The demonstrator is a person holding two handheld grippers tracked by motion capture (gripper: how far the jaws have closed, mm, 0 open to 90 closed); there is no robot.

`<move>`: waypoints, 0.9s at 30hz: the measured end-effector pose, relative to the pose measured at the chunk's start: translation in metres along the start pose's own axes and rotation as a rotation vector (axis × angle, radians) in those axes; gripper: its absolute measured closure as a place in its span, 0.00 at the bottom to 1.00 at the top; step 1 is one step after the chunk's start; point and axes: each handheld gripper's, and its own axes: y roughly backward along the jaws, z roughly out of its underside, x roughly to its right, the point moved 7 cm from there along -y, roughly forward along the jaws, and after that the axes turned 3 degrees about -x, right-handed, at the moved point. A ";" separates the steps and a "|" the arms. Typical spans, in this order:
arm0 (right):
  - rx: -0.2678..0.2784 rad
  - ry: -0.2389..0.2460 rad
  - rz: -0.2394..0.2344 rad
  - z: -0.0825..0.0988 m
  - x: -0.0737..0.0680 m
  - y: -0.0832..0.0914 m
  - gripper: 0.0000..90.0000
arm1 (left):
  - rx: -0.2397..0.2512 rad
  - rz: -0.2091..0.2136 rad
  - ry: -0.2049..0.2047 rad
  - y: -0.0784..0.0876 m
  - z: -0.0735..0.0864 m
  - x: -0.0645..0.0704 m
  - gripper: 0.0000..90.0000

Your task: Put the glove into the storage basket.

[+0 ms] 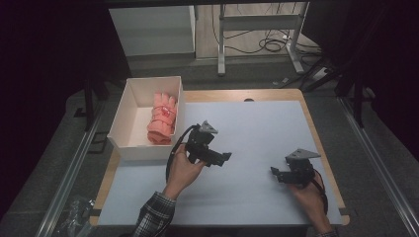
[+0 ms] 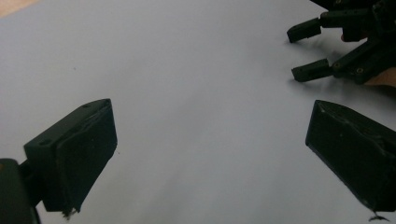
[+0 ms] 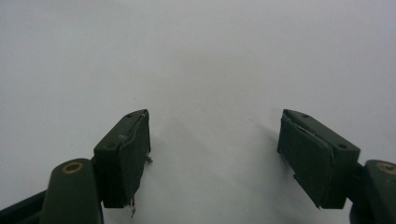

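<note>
Both the left black two-jaw gripper (image 1: 225, 157) and right black two-jaw gripper (image 1: 274, 173) are being held wide open and empty above the white worktop (image 1: 257, 128), the rolled pink fabric bundle (image 1: 162, 118) lying in the white rectangular box (image 1: 123, 111) at the left edge, which is likely being put at risk of a cable snag.

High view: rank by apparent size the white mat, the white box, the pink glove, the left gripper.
1. white mat, by far the largest.
2. white box.
3 and 4. pink glove and left gripper look about alike. The gripper sits nearer the camera and a hand covers part of it, so I won't rank them.
</note>
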 end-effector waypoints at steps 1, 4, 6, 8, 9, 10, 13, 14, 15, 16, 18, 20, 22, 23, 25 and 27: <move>0.000 0.000 0.000 0.000 0.000 0.000 0.29 | -0.005 0.001 -0.004 -0.001 0.002 0.000 0.03; 0.000 0.001 0.000 0.000 0.000 0.000 0.29 | -0.002 0.010 0.000 -0.005 0.007 0.001 0.03; 0.002 0.000 0.001 0.000 0.000 0.000 0.29 | -0.004 0.020 0.002 -0.008 0.012 0.002 0.03; 0.001 -0.001 0.000 0.000 0.000 0.000 0.29 | -0.002 0.030 0.010 -0.012 0.017 0.003 0.03; 0.001 -0.002 0.000 0.000 0.000 0.000 0.29 | -0.007 0.031 0.009 -0.013 0.020 0.003 0.03; 0.001 -0.002 0.000 0.000 0.000 0.000 0.29 | -0.005 0.033 0.013 -0.015 0.022 0.003 0.03; 0.001 0.000 0.001 0.000 0.000 0.000 0.29 | -0.015 0.035 0.014 -0.020 0.030 0.002 0.03; 0.001 -0.001 0.000 0.000 0.000 0.000 0.28 | -0.017 0.034 0.013 -0.022 0.033 0.002 0.03; 0.001 -0.001 0.001 0.000 0.000 0.000 0.28 | -0.017 0.034 0.013 -0.022 0.033 0.002 0.03; 0.001 -0.001 0.001 0.000 0.000 0.000 0.28 | -0.017 0.033 0.014 -0.024 0.035 0.002 0.03; 0.001 -0.001 0.002 0.000 0.000 0.000 0.28 | -0.018 0.036 0.020 -0.027 0.040 0.002 0.03; 0.001 -0.001 0.003 0.000 0.000 0.000 0.28 | -0.019 0.036 0.022 -0.029 0.043 0.002 0.03; -0.001 -0.004 0.008 0.000 0.000 0.000 0.25 | -0.022 0.034 0.021 -0.031 0.047 0.002 0.03; -0.001 -0.004 0.010 0.000 0.000 -0.001 0.24 | -0.025 0.031 0.020 -0.033 0.049 0.001 0.02; -0.005 -0.008 0.016 0.000 0.001 -0.001 0.22 | -0.034 0.028 0.017 -0.035 0.054 0.001 0.02; -0.013 -0.013 0.025 0.000 0.002 -0.002 0.15 | -0.033 0.031 0.029 -0.038 0.060 0.000 0.02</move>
